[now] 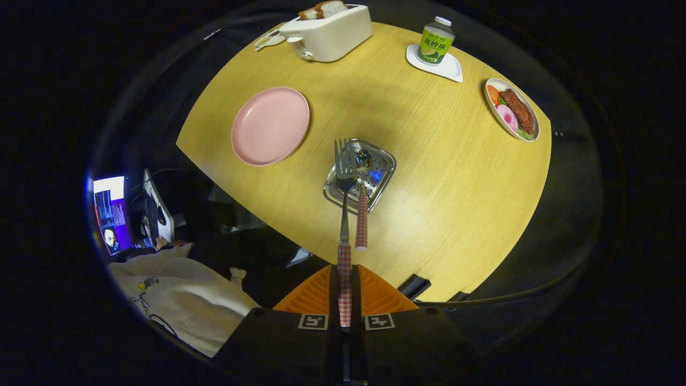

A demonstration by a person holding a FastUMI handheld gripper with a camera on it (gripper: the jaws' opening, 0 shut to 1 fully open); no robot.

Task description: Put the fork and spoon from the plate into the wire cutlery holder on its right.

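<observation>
A: Item one, the gripper (344, 292)?
B: Orange fingers (313, 295) closed tight on the red-and-white checked handle of the fork (344, 214). Each finger base carries a square black-and-white marker. The fork's tines point away, reaching over the near rim of the wire cutlery holder (383, 179).

A: Item two, the holder itself?
B: Square, shiny metal mesh, standing on the yellow wooden table (439, 187). I take it as the landmark for everything else.

A: The spoon (362, 212)?
B: Already in the holder, bowl down inside it, its checked handle sticking out toward the gripper, just beside the fork's shaft (whether the two touch cannot be told).

A: The plate (270, 126)?
B: Pink, round, bare; to the left of the holder and a little beyond it.

A: Further stock?
B: Well beyond the holder, a white toaster (329, 32) with bread slices (323, 9) in its top. Beyond and to the right, a green-labelled bottle (435, 42) with a white cap on a white coaster (447, 68); its label bears writing too small to make out. Far right of the holder, a white oval dish of food (512, 109): meat, something pink, something orange, some green.

A: Off the table?
B: Left of the holder and nearer, a white sleeve (177, 295) with a small printed drawing, and a lit screen (111, 214).
</observation>
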